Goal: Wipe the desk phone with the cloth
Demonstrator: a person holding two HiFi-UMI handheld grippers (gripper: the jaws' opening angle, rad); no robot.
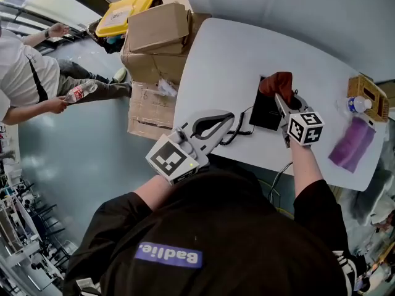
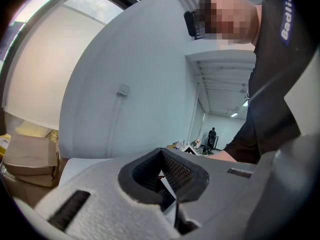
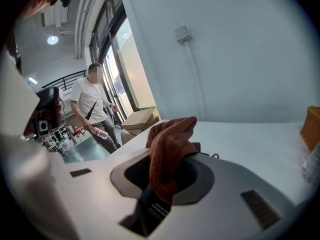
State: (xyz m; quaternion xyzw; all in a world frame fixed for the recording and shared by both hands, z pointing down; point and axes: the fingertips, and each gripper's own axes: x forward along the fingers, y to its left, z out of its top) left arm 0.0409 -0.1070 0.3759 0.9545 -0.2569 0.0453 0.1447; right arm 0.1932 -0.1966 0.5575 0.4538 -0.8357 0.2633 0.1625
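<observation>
Desk phone (image 1: 266,112) lies black and flat on the white table (image 1: 234,54), a little right of the middle, and its long side runs away from you. The cloth (image 1: 279,82), red-brown, hangs bunched over the far right corner of the phone. From the head view I cannot tell if it is touching the phone or only close above it. Your right gripper (image 1: 282,98) has its jaws pressed together on this cloth, and in the right gripper view the fabric (image 3: 167,149) stands up through them. This gripper points along the phone's long side, so I judge that the wipe is a pull straight back toward you, over the face of the phone.

Your left gripper (image 1: 226,119) is at the left of the phone, near but apart from it, with the coiled cord (image 1: 238,131) between them. Its jaws look closed in the left gripper view. I cannot name the small thing seen in the gap. The right gripper is clearly the nearer one.
</observation>
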